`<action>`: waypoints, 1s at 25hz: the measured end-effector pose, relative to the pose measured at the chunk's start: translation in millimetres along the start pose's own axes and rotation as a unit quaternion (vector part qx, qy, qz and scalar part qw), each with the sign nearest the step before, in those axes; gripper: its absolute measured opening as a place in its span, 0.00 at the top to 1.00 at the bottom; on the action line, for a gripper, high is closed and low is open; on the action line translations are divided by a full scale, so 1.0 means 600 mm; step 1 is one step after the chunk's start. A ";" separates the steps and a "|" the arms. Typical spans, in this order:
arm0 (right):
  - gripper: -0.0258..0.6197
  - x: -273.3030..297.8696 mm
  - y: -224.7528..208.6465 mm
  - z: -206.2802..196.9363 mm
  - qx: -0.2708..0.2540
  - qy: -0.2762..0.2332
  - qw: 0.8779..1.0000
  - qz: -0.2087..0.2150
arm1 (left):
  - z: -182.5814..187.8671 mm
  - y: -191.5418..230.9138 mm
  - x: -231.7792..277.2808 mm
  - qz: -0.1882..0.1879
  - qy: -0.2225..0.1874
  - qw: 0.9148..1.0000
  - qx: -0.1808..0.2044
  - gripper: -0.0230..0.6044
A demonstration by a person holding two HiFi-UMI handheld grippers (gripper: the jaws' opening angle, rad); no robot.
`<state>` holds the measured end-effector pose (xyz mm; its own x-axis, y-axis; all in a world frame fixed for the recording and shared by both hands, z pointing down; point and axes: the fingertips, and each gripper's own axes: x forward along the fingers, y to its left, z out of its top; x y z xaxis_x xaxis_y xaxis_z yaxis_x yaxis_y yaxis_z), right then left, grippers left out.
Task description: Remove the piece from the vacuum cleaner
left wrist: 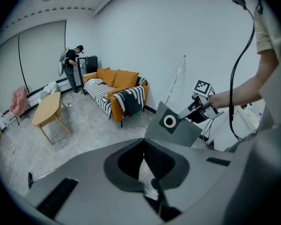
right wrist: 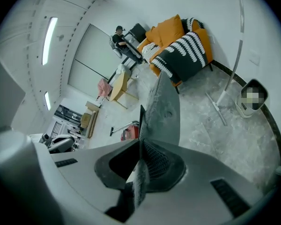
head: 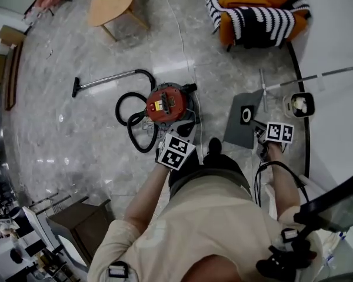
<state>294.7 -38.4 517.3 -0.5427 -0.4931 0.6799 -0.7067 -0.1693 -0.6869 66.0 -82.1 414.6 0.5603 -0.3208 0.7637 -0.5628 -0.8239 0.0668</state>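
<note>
Both forearms reach forward and down, the left gripper (head: 179, 144) with jaws together and empty, the right gripper (head: 263, 134) clamped on a flat grey piece (head: 242, 121)

We saw a grey marbled floor (head: 70, 134) carrying everything. The red vacuum cleaner (head: 167, 103) stood on it near the middle, its black hose (head: 142, 150) looped on the tiles beside it and its wand (head: 106, 79) lying flat further out. A wooden table (head: 110, 2) and an orange sofa (head: 265, 7) stood well apart from each other, and a small white unit (head: 300, 104) sat near the wall.
</note>
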 end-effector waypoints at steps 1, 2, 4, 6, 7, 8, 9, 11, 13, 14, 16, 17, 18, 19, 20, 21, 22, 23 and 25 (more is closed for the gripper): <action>0.92 0.005 0.010 0.004 -0.005 0.000 1.000 0.008 | 0.001 0.005 -0.005 0.007 -0.004 1.000 0.000 0.96; 0.92 0.010 0.020 0.008 -0.009 0.001 1.000 0.016 | 0.002 0.008 -0.011 0.012 -0.007 1.000 -0.003 0.96; 0.92 0.019 0.043 0.015 -0.021 0.001 0.999 0.032 | 0.001 0.006 -0.024 0.020 -0.013 1.000 -0.009 0.96; 0.91 0.025 0.071 0.024 -0.038 -0.001 0.998 0.050 | 0.002 0.003 -0.038 0.024 -0.017 0.999 -0.013 0.96; 0.91 0.028 0.087 0.030 -0.047 -0.002 0.997 0.060 | 0.004 0.004 -0.046 0.027 -0.021 0.999 -0.016 0.96; 0.91 0.033 0.105 0.035 -0.057 0.000 0.996 0.072 | 0.006 0.006 -0.056 0.032 -0.026 0.999 -0.023 0.96; 0.91 0.038 0.125 0.036 -0.065 0.006 0.994 0.085 | 0.006 0.010 -0.067 0.040 -0.029 0.998 -0.032 0.96; 0.91 0.041 0.166 0.034 -0.071 0.019 0.991 0.111 | 0.001 0.011 -0.088 0.053 -0.029 0.997 -0.048 0.96; 0.91 0.020 0.200 0.033 -0.069 0.022 0.989 0.129 | 0.007 -0.001 -0.106 0.055 -0.032 0.997 -0.053 0.96; 0.91 0.005 0.217 0.035 -0.066 0.020 0.988 0.136 | 0.015 -0.008 -0.116 0.054 -0.037 0.996 -0.054 0.96; 0.91 -0.022 0.246 0.039 -0.058 0.014 0.987 0.153 | 0.028 -0.021 -0.133 0.048 -0.045 0.996 -0.054 0.96; 0.91 -0.031 0.257 0.041 -0.049 0.009 0.986 0.161 | 0.031 -0.027 -0.139 0.041 -0.046 0.997 -0.053 0.96; 0.91 -0.038 0.266 0.043 -0.039 0.004 0.985 0.170 | 0.033 -0.030 -0.142 0.034 -0.047 0.997 -0.051 0.96; 0.91 -0.041 0.276 0.046 -0.029 -0.002 0.983 0.179 | 0.034 -0.030 -0.144 0.028 -0.047 0.997 -0.048 0.96; 0.91 -0.043 0.286 0.049 -0.023 -0.009 0.982 0.187 | 0.034 -0.028 -0.145 0.023 -0.049 0.998 -0.043 0.96; 0.91 -0.046 0.298 0.051 -0.021 -0.017 0.981 0.193 | 0.034 -0.024 -0.147 0.020 -0.052 0.998 -0.036 0.96; 0.91 -0.049 0.311 0.050 -0.023 -0.024 0.980 0.198 | 0.033 -0.019 -0.153 0.018 -0.057 0.998 -0.032 0.96; 0.91 -0.050 0.327 0.047 -0.027 -0.030 0.979 0.202 | 0.031 -0.012 -0.162 0.019 -0.065 0.997 -0.030 0.96; 0.91 -0.046 0.365 0.038 -0.032 -0.031 0.976 0.212 | 0.026 0.006 -0.188 0.024 -0.085 0.995 -0.039 0.96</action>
<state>165.3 -81.1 342.3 -0.7652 -0.5592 0.3190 -0.4519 0.1136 -0.8848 10.4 -55.8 318.9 0.6229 -0.4386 0.6478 -0.6327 -0.7694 0.0875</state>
